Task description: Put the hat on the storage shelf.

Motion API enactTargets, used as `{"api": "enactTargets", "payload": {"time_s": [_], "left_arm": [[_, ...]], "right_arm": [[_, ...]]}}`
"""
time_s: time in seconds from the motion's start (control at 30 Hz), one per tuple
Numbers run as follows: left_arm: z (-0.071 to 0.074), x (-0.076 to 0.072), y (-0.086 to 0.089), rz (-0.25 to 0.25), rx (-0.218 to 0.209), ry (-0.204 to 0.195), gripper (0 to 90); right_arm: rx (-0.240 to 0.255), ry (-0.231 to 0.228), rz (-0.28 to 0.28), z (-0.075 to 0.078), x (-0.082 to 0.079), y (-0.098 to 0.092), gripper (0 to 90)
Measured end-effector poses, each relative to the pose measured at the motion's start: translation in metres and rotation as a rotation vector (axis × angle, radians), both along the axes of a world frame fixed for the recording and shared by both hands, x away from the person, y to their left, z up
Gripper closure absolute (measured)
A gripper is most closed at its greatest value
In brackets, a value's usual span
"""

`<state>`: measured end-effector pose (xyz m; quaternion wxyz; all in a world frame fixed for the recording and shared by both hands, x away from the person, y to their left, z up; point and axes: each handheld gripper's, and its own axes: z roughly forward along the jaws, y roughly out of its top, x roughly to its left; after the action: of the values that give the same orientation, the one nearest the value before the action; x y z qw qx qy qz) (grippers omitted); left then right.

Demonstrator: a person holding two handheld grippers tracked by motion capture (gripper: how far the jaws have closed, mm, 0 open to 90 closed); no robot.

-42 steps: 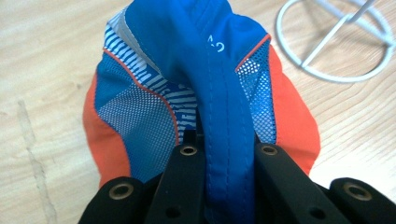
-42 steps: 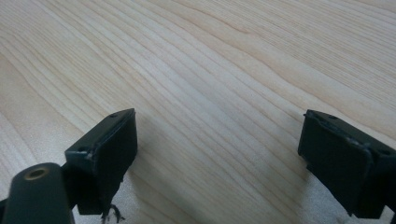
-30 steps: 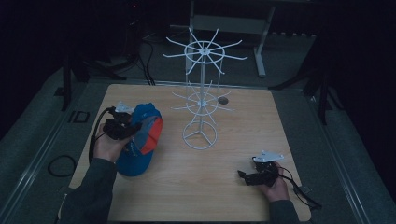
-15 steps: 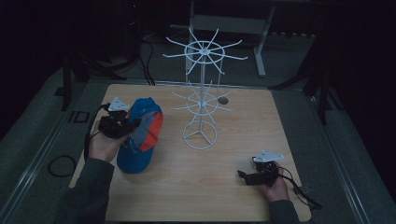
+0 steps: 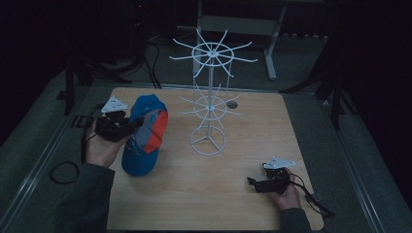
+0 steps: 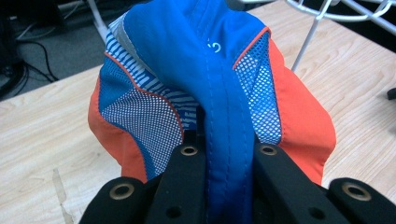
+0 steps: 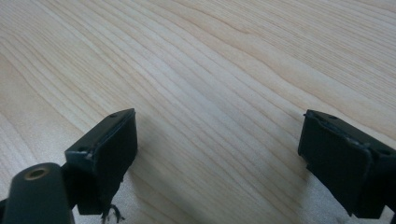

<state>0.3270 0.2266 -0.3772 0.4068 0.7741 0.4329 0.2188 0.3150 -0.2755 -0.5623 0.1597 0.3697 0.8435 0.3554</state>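
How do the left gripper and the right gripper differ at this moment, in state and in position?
The left gripper is shut on the cap, with a fold of blue fabric pinched between its jaws; the right gripper is open, its jaws wide apart with nothing between them. The left one is raised at the table's far left beside the cap; the right one sits low, near the front right corner. Both are black and hand-held.

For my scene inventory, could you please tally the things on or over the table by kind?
Caps: 1, blue and orange cap
Wire racks: 1, white rack
Grippers: 2, left gripper and right gripper
Total: 4
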Motion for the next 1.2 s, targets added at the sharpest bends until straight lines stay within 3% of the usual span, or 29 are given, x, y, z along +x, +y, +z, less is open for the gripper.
{"api": "enactTargets", "payload": {"time_s": [0.6,1.2], "left_arm": [[0.023,-0.009,0.004,-0.020,-0.074,-0.059,88.1],[0.045,-0.017,0.005,-0.053,-0.103,-0.098,88.1]], "right_arm": [[-0.001,0.001,0.001,0.000,0.000,0.000,11.6],[-0.001,0.001,0.001,0.000,0.000,0.000,11.6]]}}
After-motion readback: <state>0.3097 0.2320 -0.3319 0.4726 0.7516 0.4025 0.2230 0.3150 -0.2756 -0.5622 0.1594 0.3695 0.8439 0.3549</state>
